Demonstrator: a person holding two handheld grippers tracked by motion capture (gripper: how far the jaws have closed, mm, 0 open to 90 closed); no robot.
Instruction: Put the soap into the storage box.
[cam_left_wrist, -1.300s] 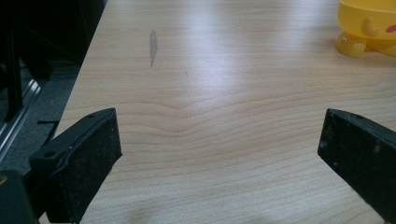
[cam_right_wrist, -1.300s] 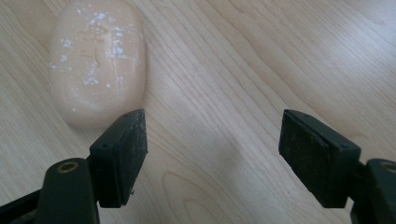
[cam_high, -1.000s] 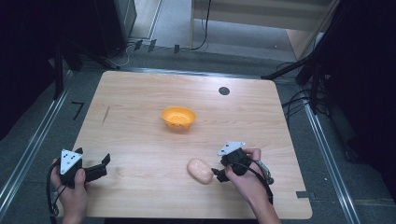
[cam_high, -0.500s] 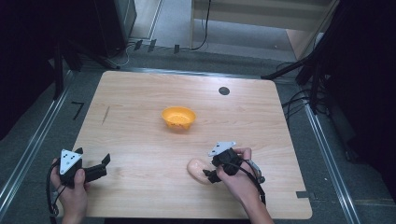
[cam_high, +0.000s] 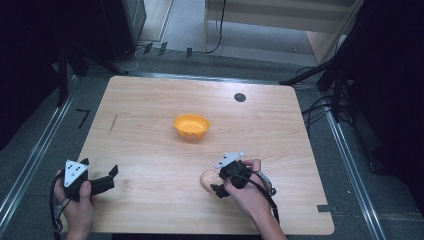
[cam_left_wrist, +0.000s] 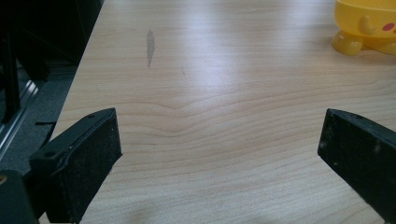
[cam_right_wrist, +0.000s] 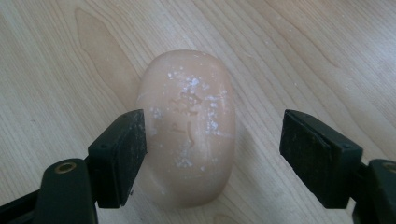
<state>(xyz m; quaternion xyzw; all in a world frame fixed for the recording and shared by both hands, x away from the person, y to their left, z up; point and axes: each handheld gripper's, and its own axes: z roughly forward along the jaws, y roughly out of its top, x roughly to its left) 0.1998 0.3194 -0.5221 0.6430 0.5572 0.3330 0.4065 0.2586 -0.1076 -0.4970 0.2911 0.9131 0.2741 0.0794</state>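
Note:
A pale peach, oval soap bar (cam_high: 205, 178) (cam_right_wrist: 189, 130) lies flat on the wooden table (cam_high: 150, 115), near its front edge. My right gripper (cam_high: 216, 183) (cam_right_wrist: 212, 144) points left at it and stands open with the bar's near end between its jaws. In the right gripper view the left pad (cam_right_wrist: 122, 154) sits right against the bar's side, while the right pad (cam_right_wrist: 313, 151) stands clear of it. At the front left, my left gripper (cam_high: 112, 178) (cam_left_wrist: 219, 144) is held low over bare wood, open wide with nothing in it.
An orange-yellow bowl (cam_high: 191, 125) (cam_left_wrist: 369, 23) on small feet stands at the table's middle. A black round cap (cam_high: 240, 97) sits in the tabletop at the back right. A grey smudge (cam_left_wrist: 150, 44) marks the wood on the left. Dark floor and cables surround the table.
My right gripper has slid left toward the soap bar and now straddles its near end, covering part of it from above. The left gripper has stayed put.

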